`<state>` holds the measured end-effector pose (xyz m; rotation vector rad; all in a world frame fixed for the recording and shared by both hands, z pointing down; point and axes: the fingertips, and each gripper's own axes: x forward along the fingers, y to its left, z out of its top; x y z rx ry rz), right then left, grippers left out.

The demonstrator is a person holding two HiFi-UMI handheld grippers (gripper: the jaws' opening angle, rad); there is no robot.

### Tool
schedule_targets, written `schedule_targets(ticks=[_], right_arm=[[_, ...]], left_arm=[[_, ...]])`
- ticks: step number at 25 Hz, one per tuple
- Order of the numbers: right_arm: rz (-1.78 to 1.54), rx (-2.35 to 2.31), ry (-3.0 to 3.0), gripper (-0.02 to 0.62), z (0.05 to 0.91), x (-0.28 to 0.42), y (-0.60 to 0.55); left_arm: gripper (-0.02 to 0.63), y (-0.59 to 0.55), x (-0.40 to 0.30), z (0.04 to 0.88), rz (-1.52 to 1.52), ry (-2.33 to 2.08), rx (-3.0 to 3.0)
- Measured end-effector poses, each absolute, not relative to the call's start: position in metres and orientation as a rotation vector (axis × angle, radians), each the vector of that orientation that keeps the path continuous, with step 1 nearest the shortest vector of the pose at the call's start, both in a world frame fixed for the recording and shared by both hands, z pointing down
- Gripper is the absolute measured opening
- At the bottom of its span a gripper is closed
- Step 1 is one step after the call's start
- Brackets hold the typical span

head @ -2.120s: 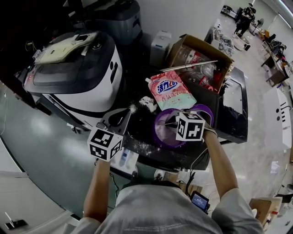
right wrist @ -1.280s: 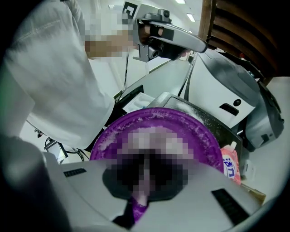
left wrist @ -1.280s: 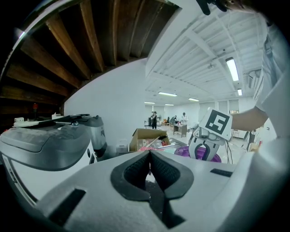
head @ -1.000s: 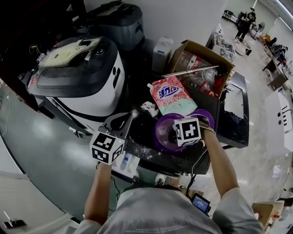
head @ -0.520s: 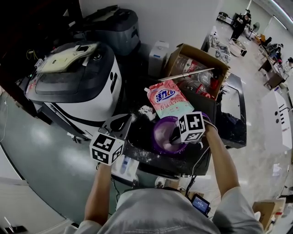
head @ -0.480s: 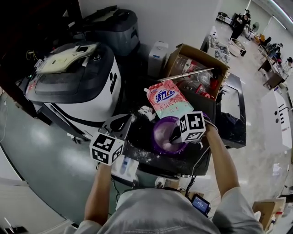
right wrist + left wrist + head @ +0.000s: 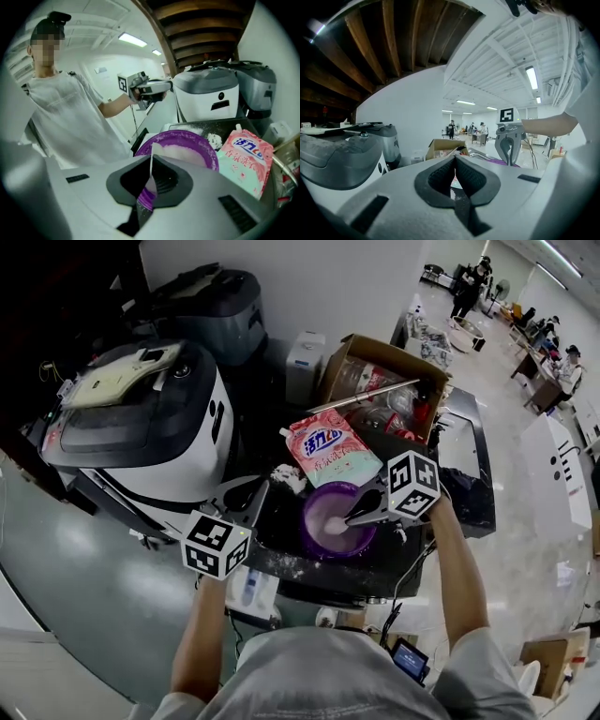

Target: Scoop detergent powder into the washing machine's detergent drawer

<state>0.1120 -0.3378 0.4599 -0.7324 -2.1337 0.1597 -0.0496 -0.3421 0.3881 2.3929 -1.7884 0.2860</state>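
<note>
Washing machine: white body, dark lid, at far left, beside the black table.

Cardboard box: at the table's far end, open.

Pink detergent bag: lies flat between the box and the purple bowl, its near edge just beside the bowl rim.

Left gripper: over the table's left edge, well apart from the bowl. Its own view shows the jaws drawn together to a narrow slit with nothing between them.

Right gripper: over the right side of the bowl, angled down into it. Jaws clamped on the thin pale handle of the scoop, which points into the bowl.

Detergent powder: white heap in the bowl, directly ahead of the right gripper's jaws. Spilled powder lies on the table by the bag's left corner.

Detergent drawer: cannot identify.
</note>
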Motion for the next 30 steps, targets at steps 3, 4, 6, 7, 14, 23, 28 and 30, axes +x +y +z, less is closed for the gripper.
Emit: schedule_targets(ticks=[3,4,6,7,14,23,28,30], right_arm=[[0.259,-0.608,-2.269,0.012,0.45,0.113,-0.353],[0.293,-0.56,-2.309,0.012,0.448,0.115,-0.359],[0.347,-0.454,-2.369,0.012,0.447,0.119,-0.369],[0.37,-0.401,-2.39,0.012,0.448,0.121,-0.373],[0.638,0.01,-2.6,0.012,0.439,0.139,-0.401],[0.869,0.626,-2.886,0.012,0.403,0.186,-0.416],[1.092,0.882,-3.005,0.012,0.385,0.21,-0.412],[1.104,0.956,-3.008,0.012,0.386,0.218,-0.407]], left_arm=[[0.011,-0.345,-0.044,0.387,0.281,-1.764,2.414],[0.01,-0.346,-0.042,0.387,0.278,-1.756,2.42],[0.009,-0.348,-0.039,0.388,0.271,-1.74,2.429],[0.009,-0.349,-0.037,0.389,0.268,-1.733,2.432],[0.01,-0.353,-0.03,0.39,0.225,-1.682,2.438],[0.01,-0.352,-0.033,0.374,0.226,-1.703,2.475],[0.01,-0.347,-0.034,0.373,0.229,-1.696,2.484],[0.01,-0.344,-0.033,0.375,0.237,-1.684,2.493]])
